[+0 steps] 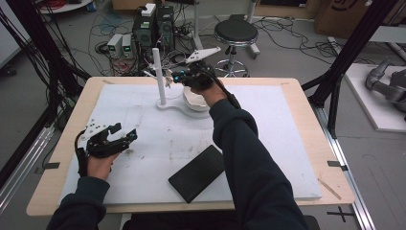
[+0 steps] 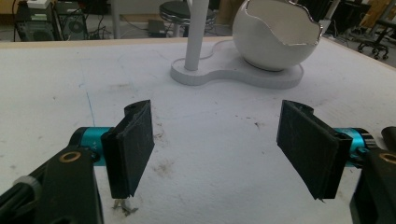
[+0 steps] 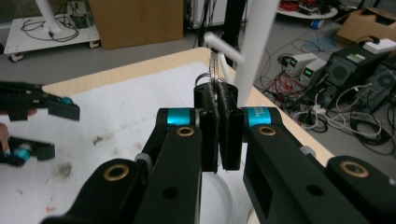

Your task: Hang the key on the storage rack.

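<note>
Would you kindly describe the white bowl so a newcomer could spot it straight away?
Start at the white mat covering the wooden table and look to its far edge, where a white stand carries an upright post. The bowl sits on that stand's base beside the post: round, white, with a jagged, eggshell-like broken rim.

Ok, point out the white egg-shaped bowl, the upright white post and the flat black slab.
white egg-shaped bowl (image 2: 275,44): left gripper view, on its rounded outer wall.
upright white post (image 1: 158,76): high view, midway up the shaft.
flat black slab (image 1: 197,173): high view, middle of its top face.
</note>
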`<state>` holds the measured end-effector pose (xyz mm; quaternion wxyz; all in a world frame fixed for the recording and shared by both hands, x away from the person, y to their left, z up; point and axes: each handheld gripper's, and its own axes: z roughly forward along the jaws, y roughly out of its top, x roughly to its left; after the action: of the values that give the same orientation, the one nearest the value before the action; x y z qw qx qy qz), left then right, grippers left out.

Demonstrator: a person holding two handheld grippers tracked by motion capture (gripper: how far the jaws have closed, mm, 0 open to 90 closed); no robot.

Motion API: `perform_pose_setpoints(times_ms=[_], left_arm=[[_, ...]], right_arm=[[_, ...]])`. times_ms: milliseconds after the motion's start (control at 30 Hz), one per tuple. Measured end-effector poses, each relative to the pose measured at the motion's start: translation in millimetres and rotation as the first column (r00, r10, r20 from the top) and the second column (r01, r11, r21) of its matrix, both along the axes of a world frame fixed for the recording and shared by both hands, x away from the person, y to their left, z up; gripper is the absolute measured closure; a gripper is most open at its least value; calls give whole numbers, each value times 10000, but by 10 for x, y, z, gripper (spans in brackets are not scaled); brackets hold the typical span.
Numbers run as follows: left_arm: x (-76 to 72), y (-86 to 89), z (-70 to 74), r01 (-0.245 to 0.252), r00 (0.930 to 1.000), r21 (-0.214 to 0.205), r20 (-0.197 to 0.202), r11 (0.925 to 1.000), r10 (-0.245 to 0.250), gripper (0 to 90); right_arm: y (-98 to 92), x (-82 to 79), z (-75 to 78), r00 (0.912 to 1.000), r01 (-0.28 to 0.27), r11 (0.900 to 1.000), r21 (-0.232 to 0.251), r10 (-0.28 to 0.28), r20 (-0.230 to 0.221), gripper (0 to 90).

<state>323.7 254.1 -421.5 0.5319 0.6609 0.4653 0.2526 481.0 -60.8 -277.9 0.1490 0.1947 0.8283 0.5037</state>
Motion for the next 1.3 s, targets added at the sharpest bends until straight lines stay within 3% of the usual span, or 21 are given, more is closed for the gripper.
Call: perform_pose_setpoints(times_ms=[267,433,633,900,1167,1300], left_arm=[[-10,28,-7,-91,10000,-69,-15,9999,91,272],[-24,54,-8,-106,9999,-38,-6,9999,106,272],[-30,83,-12,-233,9997,-100,-11,9997,233,272],[-26,58,-8,-193,9998,-87,8,9998,193,272],[-32,83,-8,-253,9997,-107,-15,9996,252,272],[-30,72,-7,-224,9997,-107,6,9997,224,272]], right_arm=[[333,100,144,9990,-446,9990,-95,447,67,888],[455,162,124,9999,-105,9995,-294,108,94,888],[452,205,112,9997,210,9998,-64,-210,-102,888],[435,239,96,9987,464,9988,-175,-467,-180,888],[468,208,107,10000,50,9999,-145,-49,36,887],[480,211,109,9993,320,9987,-406,-312,202,887]])
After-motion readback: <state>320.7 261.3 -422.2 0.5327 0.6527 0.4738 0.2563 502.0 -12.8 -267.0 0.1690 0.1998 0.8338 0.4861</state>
